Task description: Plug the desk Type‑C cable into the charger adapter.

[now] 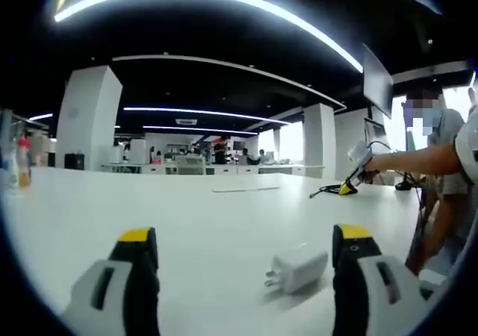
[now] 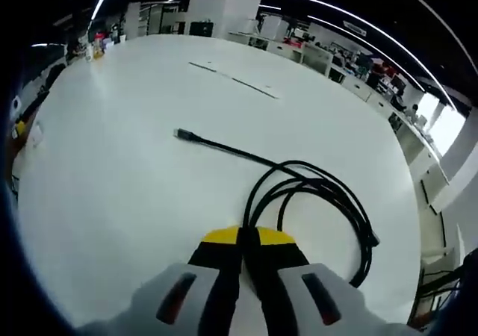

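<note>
Lying on the white table (image 1: pixel 112 201), the white charger (image 1: pixel 296 269) sits near the left gripper (image 1: pixel 243 250), between its wide-open jaws and close beside the right-hand one, prongs pointing left. Far across the table, the right gripper (image 1: pixel 349 187) shows at the end of a person's arm (image 1: pixel 407 159). In the right gripper view, the right gripper (image 2: pixel 249 239) has its yellow-tipped jaws clenched on the black cable (image 2: pixel 314 194), whose loops lie just beyond while the free plug (image 2: pixel 184 134) stretches far left.
</note>
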